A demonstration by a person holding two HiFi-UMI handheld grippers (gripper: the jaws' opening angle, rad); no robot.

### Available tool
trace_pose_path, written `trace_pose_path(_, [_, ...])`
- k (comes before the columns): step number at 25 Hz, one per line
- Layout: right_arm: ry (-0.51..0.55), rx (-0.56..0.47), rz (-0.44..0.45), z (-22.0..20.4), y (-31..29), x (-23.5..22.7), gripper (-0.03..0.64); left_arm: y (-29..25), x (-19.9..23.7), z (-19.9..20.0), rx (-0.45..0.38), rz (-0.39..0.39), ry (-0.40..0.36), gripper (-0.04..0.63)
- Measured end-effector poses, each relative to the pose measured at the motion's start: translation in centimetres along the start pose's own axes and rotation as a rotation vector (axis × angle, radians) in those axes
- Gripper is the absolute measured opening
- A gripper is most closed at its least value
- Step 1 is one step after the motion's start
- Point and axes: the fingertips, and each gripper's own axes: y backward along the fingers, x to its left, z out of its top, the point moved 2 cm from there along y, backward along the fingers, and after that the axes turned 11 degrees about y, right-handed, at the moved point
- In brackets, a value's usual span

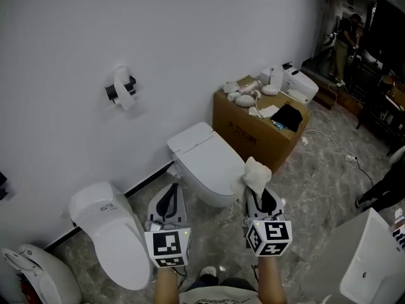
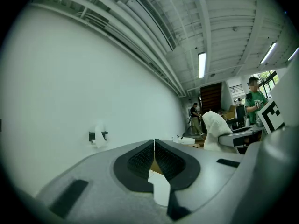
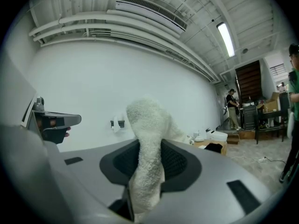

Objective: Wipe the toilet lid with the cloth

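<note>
A steep downward view from the head takes in a white wall, a marbled grey floor and two handheld grippers, each held up at the bottom of the frame.

The left gripper [image 1: 169, 194] [image 2: 154, 146] is seen with its jaws pressed together, the black ribbed pads meeting along a thin line, and nothing is held between them.

The right gripper [image 1: 259, 192] [image 3: 149, 155] is seen with its jaws clamped on a white fluffy cloth [image 1: 256, 175] [image 3: 147, 125]. The cloth is gripped between the two pads. A bunched end sticks out past the jaw tips, and more of it runs back between the pads towards the gripper's body. The cloth is held in the air, not touching anything else.

The toilet lid [image 1: 205, 158] is shown closed and white. It is found ahead of both pairs of jaws, roughly between the two, nearer to the right jaws and just beyond the cloth's free end in the head view.

A brown cardboard box [image 1: 252, 132], with small items piled on top, is set against the wall beyond the right jaws and to their right. A second white toilet [image 1: 114, 233] is placed to the left of the left jaws. A toilet roll holder [image 1: 121, 90] [image 3: 117, 123] is mounted on the wall, far ahead of the left jaws and off to their left.
</note>
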Motion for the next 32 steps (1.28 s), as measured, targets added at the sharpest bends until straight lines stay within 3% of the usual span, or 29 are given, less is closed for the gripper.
trace_pose_path(17, [-0.006,0.055,0.008,-1.8,-14.1,-1.2,0.112,-11.3,8.0,-2.9,0.057,0.088,0.042,0.009])
trace_pose_path(32, [-0.009,0.036,0.068,0.0,-35.5,-7.9,0.112,-31.8,11.4,-1.6,0.051,0.147,0.035,0.009])
